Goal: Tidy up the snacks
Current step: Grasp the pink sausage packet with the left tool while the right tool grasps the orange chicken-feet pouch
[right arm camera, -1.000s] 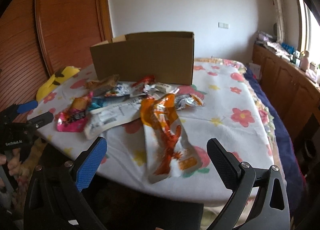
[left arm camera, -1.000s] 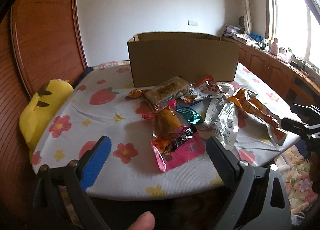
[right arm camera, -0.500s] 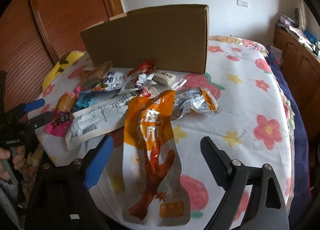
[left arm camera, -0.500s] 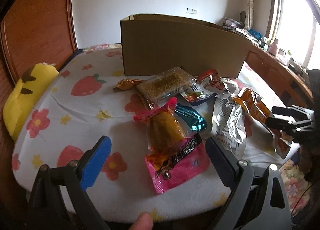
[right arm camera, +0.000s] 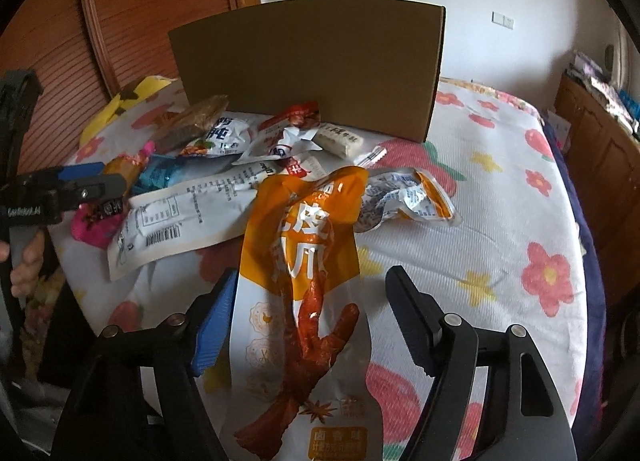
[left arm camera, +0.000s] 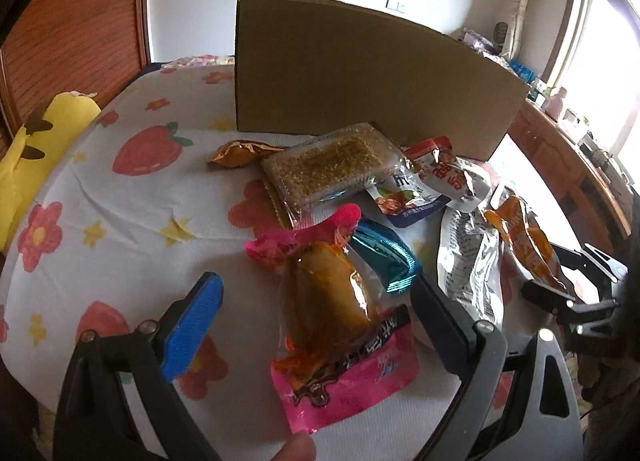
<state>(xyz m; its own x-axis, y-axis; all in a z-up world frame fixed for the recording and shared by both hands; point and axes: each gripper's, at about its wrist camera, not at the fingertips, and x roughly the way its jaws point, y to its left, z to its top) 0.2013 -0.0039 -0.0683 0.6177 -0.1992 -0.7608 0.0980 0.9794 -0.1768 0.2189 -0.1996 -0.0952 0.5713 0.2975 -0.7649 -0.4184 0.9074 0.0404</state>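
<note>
Several snack packs lie on a flowered tablecloth in front of a brown cardboard box (left arm camera: 360,77), also in the right wrist view (right arm camera: 312,65). My left gripper (left arm camera: 320,301) is open, its fingers either side of a pink pack with a brown snack (left arm camera: 332,325). My right gripper (right arm camera: 308,313) is open around an orange chicken-feet pack (right arm camera: 304,269). Neither pack is gripped. Behind lie a clear tray of brown cake (left arm camera: 332,169), a teal wrapper (left arm camera: 384,257) and a long silver pouch (right arm camera: 192,209).
A yellow plush (left arm camera: 36,141) sits at the table's left edge. Wooden wardrobe doors (right arm camera: 140,9) stand behind on the left. A wooden cabinet (right arm camera: 600,141) runs along the right. The left gripper shows in the right wrist view (right arm camera: 80,189).
Both grippers moved forward and down toward the table. The left now straddles the pink pack, the right straddles the orange pack. Both stayed open.
</note>
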